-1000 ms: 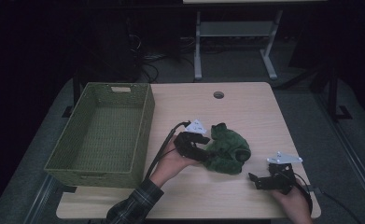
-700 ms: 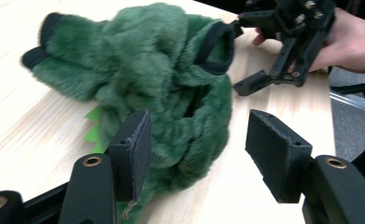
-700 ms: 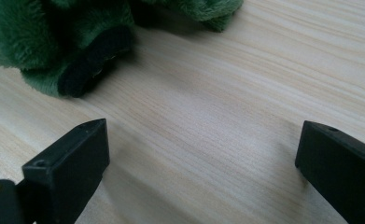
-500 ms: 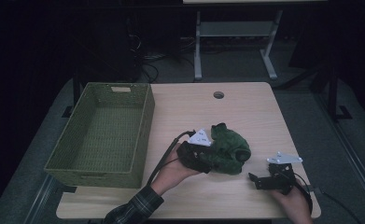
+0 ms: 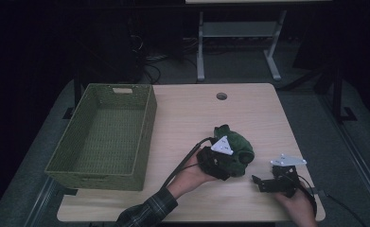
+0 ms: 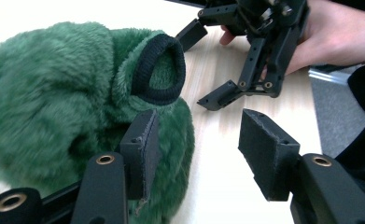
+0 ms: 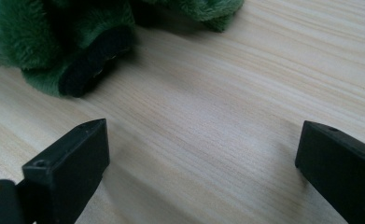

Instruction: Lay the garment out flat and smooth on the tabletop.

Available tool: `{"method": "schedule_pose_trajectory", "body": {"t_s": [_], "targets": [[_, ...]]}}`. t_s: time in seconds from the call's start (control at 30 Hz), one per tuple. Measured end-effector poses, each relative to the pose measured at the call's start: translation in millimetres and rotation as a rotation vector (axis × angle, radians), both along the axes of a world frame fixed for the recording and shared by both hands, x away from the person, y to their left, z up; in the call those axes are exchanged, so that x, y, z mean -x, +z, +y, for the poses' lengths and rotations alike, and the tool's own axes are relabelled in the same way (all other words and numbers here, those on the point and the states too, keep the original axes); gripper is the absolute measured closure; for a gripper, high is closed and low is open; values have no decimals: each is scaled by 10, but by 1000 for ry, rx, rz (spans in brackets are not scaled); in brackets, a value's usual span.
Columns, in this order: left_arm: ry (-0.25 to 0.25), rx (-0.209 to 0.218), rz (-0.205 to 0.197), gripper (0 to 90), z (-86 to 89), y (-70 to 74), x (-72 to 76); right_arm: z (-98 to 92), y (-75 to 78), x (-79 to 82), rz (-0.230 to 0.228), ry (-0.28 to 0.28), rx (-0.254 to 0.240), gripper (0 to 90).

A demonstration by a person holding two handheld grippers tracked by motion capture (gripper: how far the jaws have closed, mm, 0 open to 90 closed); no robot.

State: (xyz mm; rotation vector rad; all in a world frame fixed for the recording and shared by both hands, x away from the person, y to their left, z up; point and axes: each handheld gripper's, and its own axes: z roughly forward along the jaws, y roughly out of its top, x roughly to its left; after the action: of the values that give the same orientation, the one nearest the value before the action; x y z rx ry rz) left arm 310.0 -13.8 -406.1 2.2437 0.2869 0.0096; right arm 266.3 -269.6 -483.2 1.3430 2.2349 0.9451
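A: Toward the near right corner of the table (image 5: 249, 109), the green plush garment (image 5: 234, 147) is lying in a heap, well apart from the woven basket (image 5: 102, 137) along the left edge. The left gripper (image 6: 194, 140) is pressing in against it, and its jaws have just been closing.

B: Is it gripping yet?

A: Not really. The jaws are standing about half open. One pad (image 6: 143, 140) is brushing the fur, the other is hanging over bare wood, and the gap between them is holding nothing but air. The dark ribbed cuff (image 6: 159, 70) is sitting just beyond the tips.

B: So the risk is a shut on nothing?

A: I'm thinking so. If the jaws are closing from this offset, they may be pinching only a tuft of pile, which could slide out once the hand is lifting. Pushing sideways could also be shoving the whole heap along the table instead of catching it.

B: And the other one?

A: The right gripper (image 5: 272, 182) is resting near the front edge, jaws wide and empty, pointing at the garment. It is sitting close enough that the two tools could be knocking together.
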Motion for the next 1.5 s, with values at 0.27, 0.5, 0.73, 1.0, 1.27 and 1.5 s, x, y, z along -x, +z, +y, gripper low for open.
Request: {"method": "schedule_pose_trajectory", "body": {"t_s": [0.27, 0.5, 0.73, 1.0, 1.27, 1.5], "targets": [[21, -69, -6, 546, -129, -129, -138, 0, 0, 0, 0, 0, 0, 27], [22, -76, 9, 817, -118, -156, -166, 0, 0, 0, 0, 0, 0, 27], [24, -5, 20, 830, 7, 3, -137, 0, 0, 0, 0, 0, 0, 27], [27, 39, 19, 825, 192, 134, -116, 0, 0, 0, 0, 0, 0, 27], [36, 51, 20, 825, 272, 151, -136, 13, 155, 11, 1, 49, -83, 245], [39, 58, 21, 826, 277, 153, -135, 198, 198, -64, 19, 136, -147, 353]]}}
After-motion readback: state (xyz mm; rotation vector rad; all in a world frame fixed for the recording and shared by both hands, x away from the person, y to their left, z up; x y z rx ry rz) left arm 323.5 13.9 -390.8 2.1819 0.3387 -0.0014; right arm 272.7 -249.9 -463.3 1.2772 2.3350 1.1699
